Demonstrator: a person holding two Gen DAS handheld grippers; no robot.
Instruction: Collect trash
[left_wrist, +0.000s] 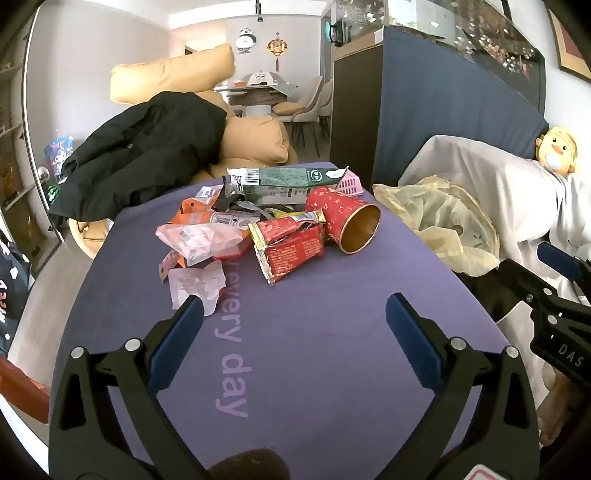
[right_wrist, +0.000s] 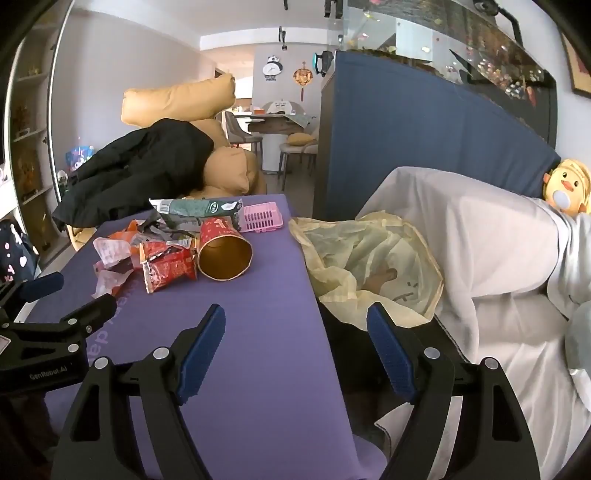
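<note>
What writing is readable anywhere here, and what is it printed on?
"every day": purple mat, the start hidden under the trash.
"DAS": body of the right tongs.
"GenRobot.AI": body of the left tongs.
Red wrapper, green packet, red paper cup: print too small to read.

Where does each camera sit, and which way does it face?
Left wrist: on the left tool, looking forward and down at the purple mat and trash pile; its own open fingers show, with the right tool at the right edge.
Right wrist: on the right tool, looking over the mat's right edge towards the yellow bag; its open fingers show, with the left tool at the left edge.
Shared: mat, red cup, bag, black jacket.
</note>
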